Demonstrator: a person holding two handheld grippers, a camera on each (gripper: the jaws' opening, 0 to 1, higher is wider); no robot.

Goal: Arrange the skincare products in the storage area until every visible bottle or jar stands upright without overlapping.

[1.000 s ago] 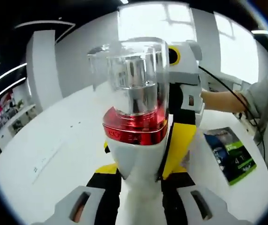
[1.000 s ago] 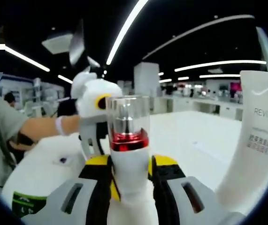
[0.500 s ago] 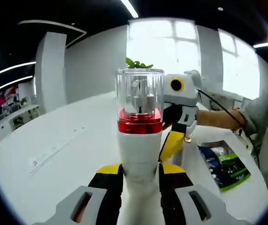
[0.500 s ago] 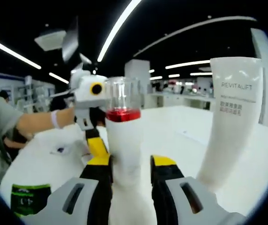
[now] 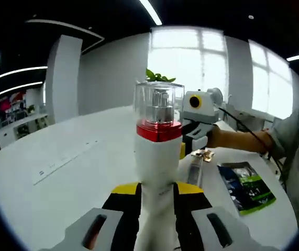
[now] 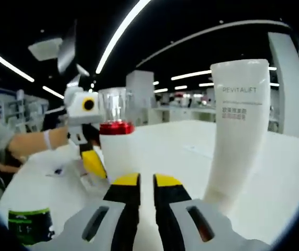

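The white pump bottle with a red collar and clear plastic cap [image 5: 158,151] stands upright on the white tabletop [image 5: 60,178], its lower body clamped between the yellow-tipped fingers of the left gripper [image 5: 156,196]. The left gripper view also takes in the right gripper [image 5: 197,117] just behind the bottle, a dark green-printed sachet [image 5: 246,186] lying flat, and a person's forearm [image 5: 241,141]. The right gripper view supplies the other side — the right gripper [image 6: 146,184] with its fingers nearly together and holding nothing, the bottle [image 6: 115,149] ahead and apart from them, and a tall white tube marked REVITALIFT [image 6: 233,130] standing cap-down near the fingers. A green-labelled dark jar [image 6: 28,226] sits in that view's lower left corner.
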